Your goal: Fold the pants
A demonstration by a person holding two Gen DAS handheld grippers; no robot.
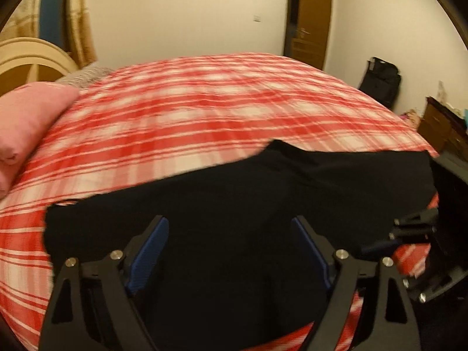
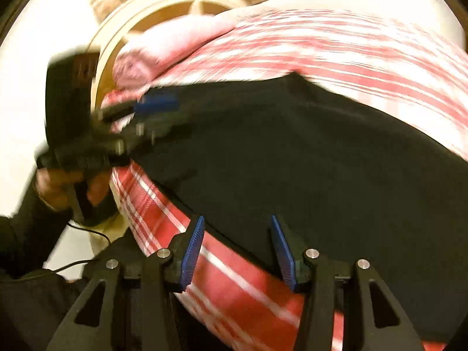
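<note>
Black pants (image 1: 248,199) lie spread across the near part of a bed with a red and white plaid sheet (image 1: 204,111). My left gripper (image 1: 230,220) hovers over the middle of the cloth, its blue pads wide apart with nothing pinched between them. In the right wrist view the pants (image 2: 307,161) run from left to right, and my right gripper (image 2: 237,219) stands open over their near edge and the sheet (image 2: 234,286). The left gripper (image 2: 158,114) shows blurred at the pants' left end, held by a person's hand (image 2: 67,187). The right gripper (image 1: 389,234) sits at the pants' right end.
A pink pillow (image 1: 29,122) and a cream headboard (image 1: 29,58) are at the bed's left end. Behind the bed stand a brown door (image 1: 310,20), a black bag (image 1: 380,82) and a wooden cabinet (image 1: 444,128). A thin black cable (image 2: 87,231) trails below the hand.
</note>
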